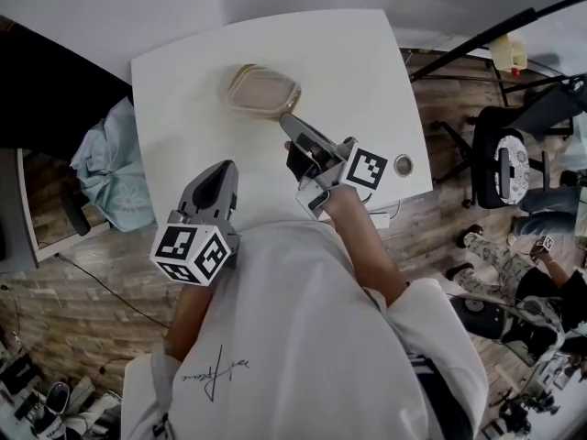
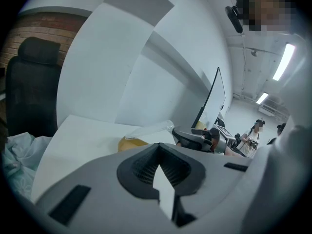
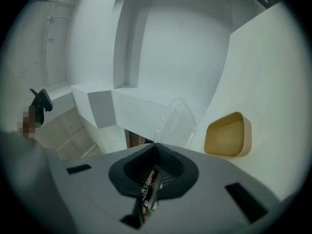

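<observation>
Two handheld grippers are over the white tabletop [image 1: 183, 90]. Nearest the person, the left gripper [image 1: 224, 167] hovers by the tabletop's near edge, its jaws pressed together with nothing between them. Farther out, the right gripper [image 1: 286, 121] has its jaws pinching the near edge of a thin clear plastic lid [image 3: 174, 120], which tilts up off a shallow tan plastic tray [image 1: 264, 91]. The tray lies just beyond the right jaws and slightly to their left, its long axis running across the tabletop. The right gripper is much nearer it; the left sits well apart, back and to the left.
</observation>
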The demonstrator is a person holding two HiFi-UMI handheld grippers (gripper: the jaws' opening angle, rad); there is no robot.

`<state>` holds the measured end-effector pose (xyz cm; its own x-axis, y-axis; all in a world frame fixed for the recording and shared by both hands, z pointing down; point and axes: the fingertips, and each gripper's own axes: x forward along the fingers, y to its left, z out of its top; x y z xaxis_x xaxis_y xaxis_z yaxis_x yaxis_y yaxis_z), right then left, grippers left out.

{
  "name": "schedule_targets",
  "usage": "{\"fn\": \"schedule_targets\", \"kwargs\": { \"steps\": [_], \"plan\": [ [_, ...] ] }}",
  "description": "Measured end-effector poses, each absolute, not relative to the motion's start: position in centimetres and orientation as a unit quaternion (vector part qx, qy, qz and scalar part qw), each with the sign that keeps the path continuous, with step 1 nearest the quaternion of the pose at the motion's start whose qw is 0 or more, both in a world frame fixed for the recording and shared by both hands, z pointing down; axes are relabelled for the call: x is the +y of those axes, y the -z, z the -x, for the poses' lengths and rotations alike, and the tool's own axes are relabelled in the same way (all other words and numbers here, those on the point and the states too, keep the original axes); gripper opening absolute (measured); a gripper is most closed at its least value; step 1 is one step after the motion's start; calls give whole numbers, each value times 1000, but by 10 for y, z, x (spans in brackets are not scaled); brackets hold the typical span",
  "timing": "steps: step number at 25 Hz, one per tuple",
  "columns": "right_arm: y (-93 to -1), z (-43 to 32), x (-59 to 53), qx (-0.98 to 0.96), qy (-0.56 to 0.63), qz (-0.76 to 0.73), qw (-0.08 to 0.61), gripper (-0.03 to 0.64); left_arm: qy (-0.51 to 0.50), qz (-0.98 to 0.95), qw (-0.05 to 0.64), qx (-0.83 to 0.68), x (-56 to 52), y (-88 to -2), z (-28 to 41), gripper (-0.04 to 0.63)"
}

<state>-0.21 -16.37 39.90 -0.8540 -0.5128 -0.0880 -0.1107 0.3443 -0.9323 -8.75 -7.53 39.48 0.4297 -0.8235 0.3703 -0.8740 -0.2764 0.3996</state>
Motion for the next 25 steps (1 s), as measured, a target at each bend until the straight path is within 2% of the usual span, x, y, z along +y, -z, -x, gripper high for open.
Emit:
{"fn": "schedule_targets", "kwargs": {
  "steps": [25],
  "plan": [
    [-388,-5,-124,800,543,184,180,12,-33,-794,284,-536,-61,-391,85,5]
  ]
}}
